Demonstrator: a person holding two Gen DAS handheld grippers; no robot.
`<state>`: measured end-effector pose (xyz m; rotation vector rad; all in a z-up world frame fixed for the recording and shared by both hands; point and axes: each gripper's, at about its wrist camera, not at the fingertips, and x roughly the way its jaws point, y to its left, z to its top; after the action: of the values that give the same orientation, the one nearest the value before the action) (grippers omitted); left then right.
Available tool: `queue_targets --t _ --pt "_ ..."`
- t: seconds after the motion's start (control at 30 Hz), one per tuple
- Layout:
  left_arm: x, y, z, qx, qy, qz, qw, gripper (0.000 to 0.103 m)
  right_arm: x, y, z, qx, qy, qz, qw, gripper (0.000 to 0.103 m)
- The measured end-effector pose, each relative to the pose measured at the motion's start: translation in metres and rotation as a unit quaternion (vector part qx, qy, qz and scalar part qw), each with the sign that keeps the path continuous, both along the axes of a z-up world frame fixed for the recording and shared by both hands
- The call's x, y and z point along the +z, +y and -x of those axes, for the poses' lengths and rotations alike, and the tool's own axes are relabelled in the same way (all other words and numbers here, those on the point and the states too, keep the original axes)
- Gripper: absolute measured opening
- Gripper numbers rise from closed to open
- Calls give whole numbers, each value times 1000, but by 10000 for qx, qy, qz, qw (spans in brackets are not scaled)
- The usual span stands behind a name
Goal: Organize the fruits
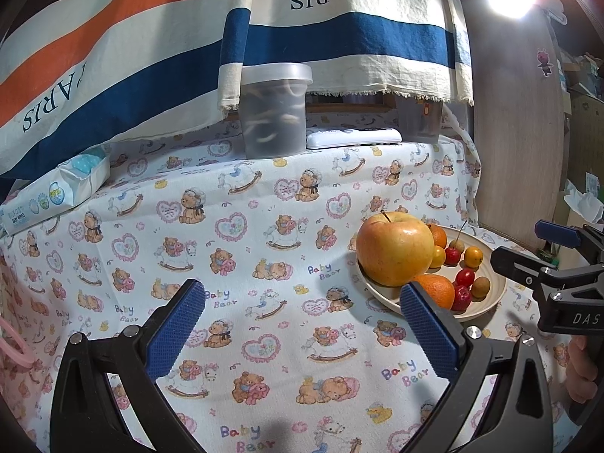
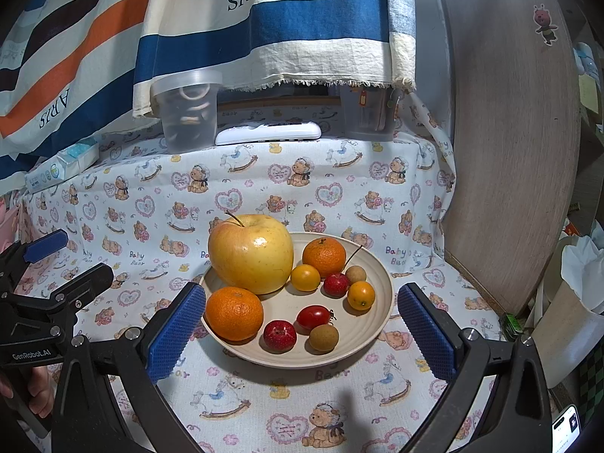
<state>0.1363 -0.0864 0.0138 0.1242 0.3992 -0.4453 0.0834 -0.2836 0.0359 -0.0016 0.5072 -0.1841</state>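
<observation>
The right gripper is hovering with its jaws spread wide and nothing between them, the plate sitting straight ahead in the gap. On that plate, the apple is resting at the far left, just past the left fingertip. One orange is lying right beside that same fingertip, touching the apple; a second orange is sitting farther back, to the right of the apple. Small fruits are filling the middle and right: a yellow one against the apple, a stemmed red one, another yellow one, a red oval one, a red one nearest the gripper, and two brown ones.

The left gripper is also hanging released and empty, over bare cloth. From it, the plate is lying ahead and to the right, partly behind its right finger, with the apple on the near-left side.

Far ahead of both, a tub and a white remote are standing on a raised ledge under a striped towel. A wipes pack is lying far left.
</observation>
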Motion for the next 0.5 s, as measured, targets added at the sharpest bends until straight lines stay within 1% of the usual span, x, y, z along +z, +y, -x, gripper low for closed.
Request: queue_targets --t 0.5 --pt "0 0 0 -10 4 -12 10000 103 -1 -1 0 4 6 -1 10000 103"
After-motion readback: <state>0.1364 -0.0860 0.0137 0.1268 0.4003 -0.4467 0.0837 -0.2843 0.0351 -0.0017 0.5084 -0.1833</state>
